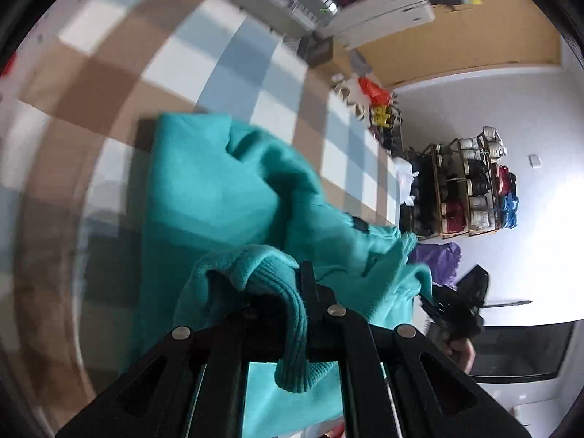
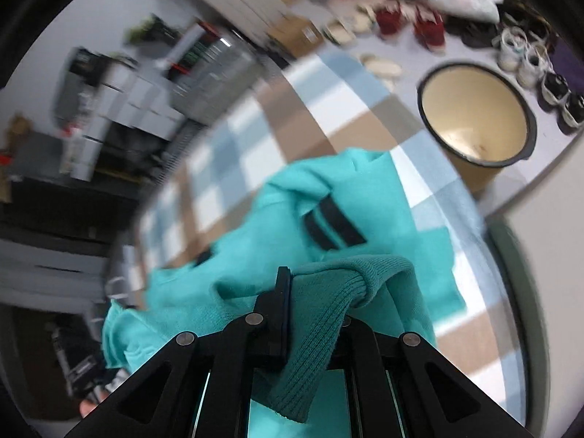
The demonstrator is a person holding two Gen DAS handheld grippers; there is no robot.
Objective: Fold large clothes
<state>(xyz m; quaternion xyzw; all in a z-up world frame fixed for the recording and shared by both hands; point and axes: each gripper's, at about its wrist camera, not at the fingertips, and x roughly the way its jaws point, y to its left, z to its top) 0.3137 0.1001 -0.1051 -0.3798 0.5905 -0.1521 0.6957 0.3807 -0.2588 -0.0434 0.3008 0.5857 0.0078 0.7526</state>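
Left gripper (image 1: 304,284) and right gripper (image 2: 288,288) are each clenching a ribbed cuff of the teal sweater (image 1: 219,189); the cream basin (image 2: 474,116) beside the checkered table (image 2: 321,109) is sitting empty.

A cluttered room is showing behind a checked surface.
A blue, white and brown checked cloth (image 1: 233,73) is covering the work surface; a wooden rack of shoes (image 1: 471,189) is standing against a pale wall (image 1: 492,109), a cream round tub with a dark rim (image 2: 474,116) is sitting on the pale floor (image 2: 412,58), and loose shoes (image 2: 408,23) are lying nearby.
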